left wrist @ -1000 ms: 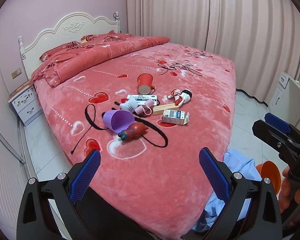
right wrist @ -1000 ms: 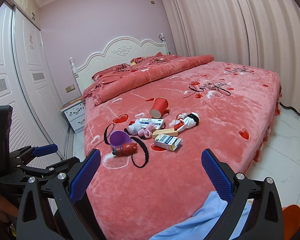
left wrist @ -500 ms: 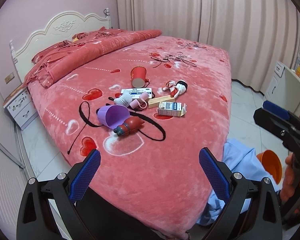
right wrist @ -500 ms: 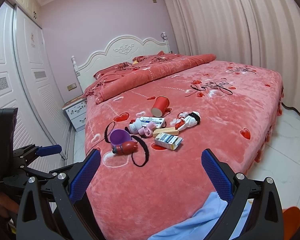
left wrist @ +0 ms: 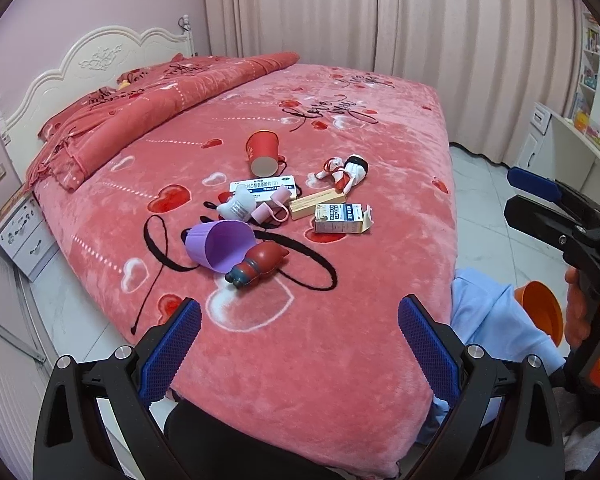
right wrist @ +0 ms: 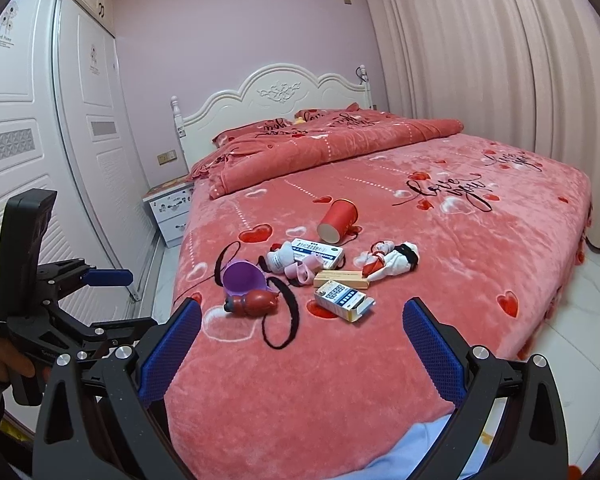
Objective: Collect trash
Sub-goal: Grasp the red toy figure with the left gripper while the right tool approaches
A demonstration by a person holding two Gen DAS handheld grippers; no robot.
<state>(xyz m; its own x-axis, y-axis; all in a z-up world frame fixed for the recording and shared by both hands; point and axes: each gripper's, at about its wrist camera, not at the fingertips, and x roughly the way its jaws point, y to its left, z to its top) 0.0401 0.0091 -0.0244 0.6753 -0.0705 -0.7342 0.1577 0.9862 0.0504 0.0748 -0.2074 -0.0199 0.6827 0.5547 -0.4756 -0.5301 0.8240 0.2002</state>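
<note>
A cluster of items lies mid-bed: a tipped red paper cup (left wrist: 262, 153) (right wrist: 337, 221), a white-and-blue medicine box (left wrist: 265, 188) (right wrist: 318, 253), an opened small carton (left wrist: 341, 218) (right wrist: 343, 300), a tan box (left wrist: 317, 204), a purple cup (left wrist: 220, 245) (right wrist: 243, 278), a red toy figure (left wrist: 258, 264) (right wrist: 254, 302), small socks (left wrist: 350, 172). My left gripper (left wrist: 299, 344) is open and empty above the bed's near edge. My right gripper (right wrist: 302, 350) is open and empty, also short of the items.
An orange bin (left wrist: 540, 312) stands on the floor right of the bed, beside light blue cloth (left wrist: 496, 320). A folded quilt (left wrist: 160, 104) lies at the headboard. A nightstand (right wrist: 168, 208) and wardrobe doors (right wrist: 40, 152) are left; curtains (left wrist: 380, 20) behind.
Both grippers have moved slightly closer to the bed and the items look larger. The left view has swung a little to the left. Both stay open and empty.
</note>
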